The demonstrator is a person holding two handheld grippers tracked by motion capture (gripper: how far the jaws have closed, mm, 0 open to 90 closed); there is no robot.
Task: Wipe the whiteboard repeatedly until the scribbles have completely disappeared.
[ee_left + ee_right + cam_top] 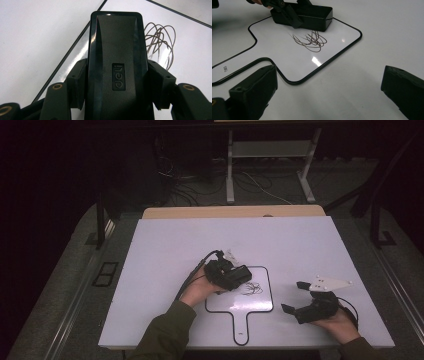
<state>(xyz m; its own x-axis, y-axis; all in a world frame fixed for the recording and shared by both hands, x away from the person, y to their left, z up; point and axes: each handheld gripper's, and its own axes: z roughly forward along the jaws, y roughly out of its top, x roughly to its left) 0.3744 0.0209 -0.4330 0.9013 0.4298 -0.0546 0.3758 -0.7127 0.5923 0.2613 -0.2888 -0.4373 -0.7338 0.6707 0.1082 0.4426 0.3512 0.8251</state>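
Observation:
A paddle-shaped whiteboard [260, 303] with a black rim and a short handle lies on the white table. A brown scribble [251, 289] marks its upper middle. My left gripper [231, 276] is shut on a black block eraser [240, 275], which rests on the board's upper left, just beside the scribble. The left gripper view looks along the eraser [116, 62], with the scribble [160, 42] beyond its right edge. My right gripper [292, 296] stands open to the right of the board, nothing between its jaws. Its view shows the scribble [310, 40] and the eraser [312, 16].
The white table [165, 250] has free surface all round the board. A wooden edge [235, 212] runs along its far side. Beyond it, on the dark floor, lie cables [250, 182] and stand white desk legs [230, 170].

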